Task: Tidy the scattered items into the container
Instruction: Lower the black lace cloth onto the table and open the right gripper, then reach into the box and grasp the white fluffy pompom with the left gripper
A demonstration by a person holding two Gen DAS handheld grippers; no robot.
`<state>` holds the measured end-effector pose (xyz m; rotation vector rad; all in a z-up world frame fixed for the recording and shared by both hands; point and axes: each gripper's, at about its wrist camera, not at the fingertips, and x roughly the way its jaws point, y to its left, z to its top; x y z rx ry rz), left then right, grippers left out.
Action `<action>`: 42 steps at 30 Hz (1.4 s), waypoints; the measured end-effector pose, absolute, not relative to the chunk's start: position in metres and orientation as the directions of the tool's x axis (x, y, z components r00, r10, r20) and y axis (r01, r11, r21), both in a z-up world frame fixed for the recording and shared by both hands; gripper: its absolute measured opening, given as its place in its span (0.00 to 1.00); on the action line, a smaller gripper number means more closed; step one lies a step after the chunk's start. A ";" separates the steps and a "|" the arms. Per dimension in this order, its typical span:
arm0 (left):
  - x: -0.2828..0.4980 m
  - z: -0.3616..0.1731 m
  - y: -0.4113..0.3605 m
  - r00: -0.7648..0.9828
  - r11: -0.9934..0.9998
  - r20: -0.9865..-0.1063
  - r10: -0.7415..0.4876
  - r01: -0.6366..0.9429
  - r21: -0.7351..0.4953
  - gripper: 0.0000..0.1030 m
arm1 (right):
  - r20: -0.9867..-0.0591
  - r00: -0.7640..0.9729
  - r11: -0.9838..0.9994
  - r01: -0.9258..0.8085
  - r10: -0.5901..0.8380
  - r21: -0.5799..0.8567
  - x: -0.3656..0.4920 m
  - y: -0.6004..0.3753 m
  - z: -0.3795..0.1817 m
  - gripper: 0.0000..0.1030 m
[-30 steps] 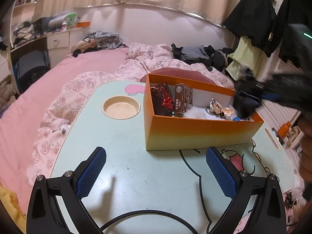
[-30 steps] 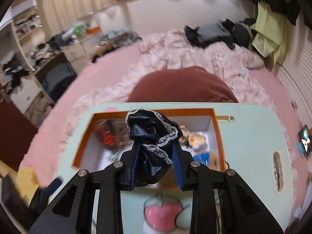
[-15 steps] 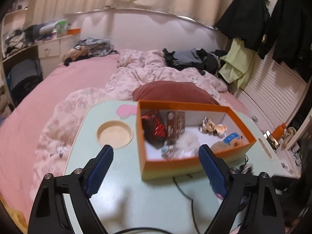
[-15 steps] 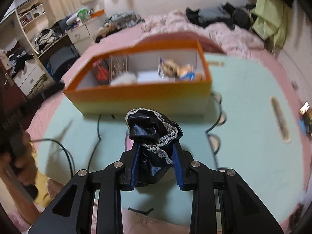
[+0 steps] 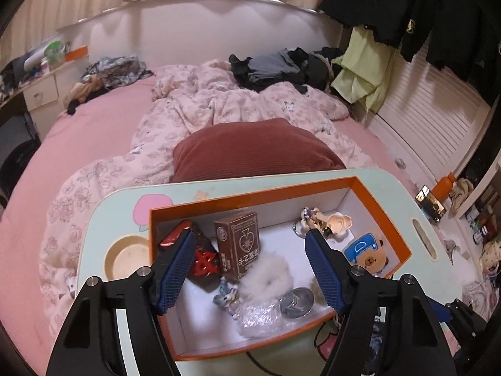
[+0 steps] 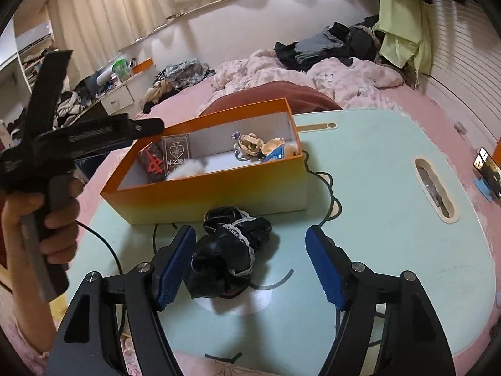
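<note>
The orange box (image 5: 380,216) stands on the mint lap table (image 6: 375,194) and holds a brown card box (image 5: 239,246), a red-black pouch (image 5: 203,257), a white fluffy ball (image 5: 266,274), a bear charm (image 5: 366,252), figurines (image 5: 325,221), a metal disc (image 5: 296,297) and a clear wrap (image 5: 258,316). My left gripper (image 5: 250,269) is open above the box. My right gripper (image 6: 250,263) is open around a black lace-trimmed cloth (image 6: 231,250), which lies on the table in front of the box (image 6: 219,194). The left gripper (image 6: 62,144) shows in the right wrist view, held by a hand.
A round cup hollow (image 5: 126,257) sits in the table left of the box. A black cable (image 6: 103,244) runs across the table's front. A dark red pillow (image 5: 256,150) and pink bedding lie behind. A phone (image 6: 487,169) lies at the right, off the table.
My right gripper has opened and the black cloth now lies on the table in front of the box. My left gripper has moved forward and up over the box.
</note>
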<state>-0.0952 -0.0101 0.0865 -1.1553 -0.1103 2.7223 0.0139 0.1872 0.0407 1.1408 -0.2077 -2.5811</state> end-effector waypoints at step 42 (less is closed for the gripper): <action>-0.142 0.046 0.009 -0.532 -0.980 -0.823 0.198 -0.138 -0.146 0.00 | -0.706 -0.581 -0.913 0.204 -0.404 0.354 0.008 0.210 0.034 0.71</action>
